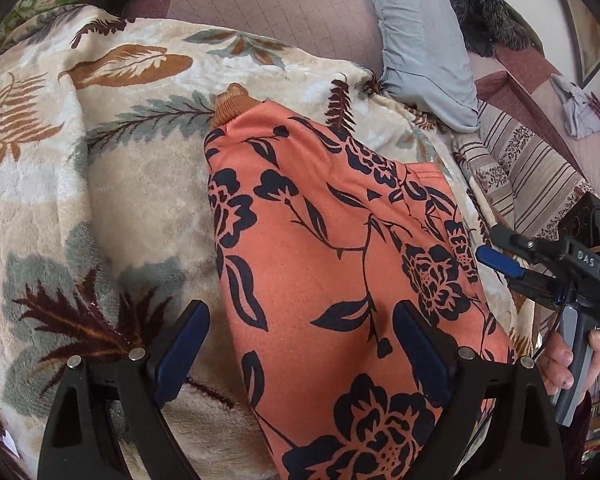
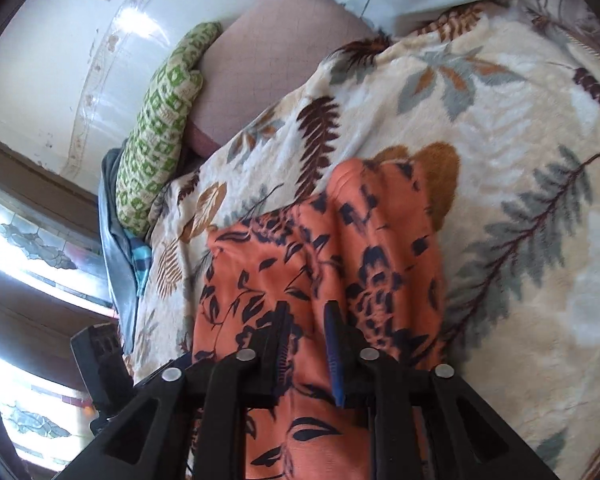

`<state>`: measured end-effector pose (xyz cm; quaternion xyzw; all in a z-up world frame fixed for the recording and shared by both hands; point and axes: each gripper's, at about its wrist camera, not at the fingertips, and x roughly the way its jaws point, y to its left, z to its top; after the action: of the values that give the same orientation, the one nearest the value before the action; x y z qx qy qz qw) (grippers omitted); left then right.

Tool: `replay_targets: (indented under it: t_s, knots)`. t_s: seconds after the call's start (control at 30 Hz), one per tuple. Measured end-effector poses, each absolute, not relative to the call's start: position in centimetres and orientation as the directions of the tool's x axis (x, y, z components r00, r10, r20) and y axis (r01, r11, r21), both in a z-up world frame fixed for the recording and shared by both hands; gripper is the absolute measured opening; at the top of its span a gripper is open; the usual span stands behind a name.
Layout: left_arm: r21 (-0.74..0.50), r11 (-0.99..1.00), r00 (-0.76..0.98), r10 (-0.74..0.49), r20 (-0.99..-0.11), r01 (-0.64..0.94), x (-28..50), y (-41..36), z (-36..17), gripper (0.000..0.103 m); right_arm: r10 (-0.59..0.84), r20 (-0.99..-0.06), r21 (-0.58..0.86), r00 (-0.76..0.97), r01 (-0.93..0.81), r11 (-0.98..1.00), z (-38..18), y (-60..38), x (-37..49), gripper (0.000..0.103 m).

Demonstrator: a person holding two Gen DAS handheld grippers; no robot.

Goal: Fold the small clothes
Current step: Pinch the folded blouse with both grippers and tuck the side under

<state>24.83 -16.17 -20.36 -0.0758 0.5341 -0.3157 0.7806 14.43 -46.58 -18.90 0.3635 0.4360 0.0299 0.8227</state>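
Observation:
An orange garment [image 1: 340,280] with a dark floral print lies spread on a cream leaf-patterned blanket [image 1: 120,200], a brown ribbed band [image 1: 232,106] at its far end. My left gripper [image 1: 300,348] hangs over its near part, open wide, one finger over the blanket and the other over the cloth. At the garment's right edge a hand [image 1: 560,364] holds my right gripper [image 1: 500,248], and nothing shows between its fingers. In the blurred right wrist view the garment [image 2: 340,240] fills the middle. The right gripper [image 2: 308,332] is open there, its fingers a little apart, with orange cloth showing through the gap.
A grey-blue pillow [image 1: 420,40], a pink quilted cushion [image 1: 260,8] and a green patterned cushion [image 2: 160,128] lie at the blanket's far side. A striped cover [image 1: 520,160] runs along the right, with a dark furry object [image 1: 488,12] beyond. Bright windows [image 2: 20,240] stand nearby.

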Motion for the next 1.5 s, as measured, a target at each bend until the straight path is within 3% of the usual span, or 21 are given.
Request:
replay_targets:
  t_s: [0.03, 0.07, 0.6, 0.93, 1.07, 1.2, 1.5]
  knots:
    - [-0.461, 0.786, 0.224, -0.578, -0.785, 0.412, 25.0, -16.3, -20.5, 0.093, 0.350, -0.688, 0.635, 0.636, 0.295, 0.714, -19.0, -47.7, 14.0, 0.071]
    - [-0.470, 0.781, 0.216, -0.584, -0.782, 0.412, 25.0, -16.4, -20.6, 0.093, 0.323, -0.681, 0.642, 0.657, 0.323, 0.696, -19.1, -48.6, 13.4, 0.079]
    - [-0.494, 0.771, 0.188, -0.598, -0.779, 0.401, 25.4, -17.4, -21.4, 0.093, 0.550, -0.680, 0.726, 0.485, 0.339, 0.599, -24.8, -47.8, 15.9, 0.079]
    - [-0.471, 0.783, 0.199, -0.579, -0.791, 0.405, 25.4, -17.8, -21.3, 0.092, 0.537, -0.716, 0.683, 0.445, 0.291, 0.670, -24.9, -44.7, 16.8, 0.079]
    - [-0.437, 0.802, 0.218, -0.550, -0.806, 0.406, 25.4, -18.2, -21.2, 0.085, 0.523, -0.722, 0.675, 0.452, 0.297, 0.675, -24.8, -44.5, 16.9, 0.077]
    - [-0.420, 0.806, 0.236, -0.542, -0.806, 0.416, 25.4, -18.1, -20.8, 0.076, 0.495, -0.742, 0.647, 0.452, 0.289, 0.706, -24.3, -43.6, 16.8, 0.069]
    - [-0.369, 0.808, 0.274, -0.524, -0.806, 0.460, 24.9, -18.2, -19.9, 0.064, 0.427, -0.785, 0.575, 0.449, 0.270, 0.773, -23.2, -42.6, 17.2, 0.065]
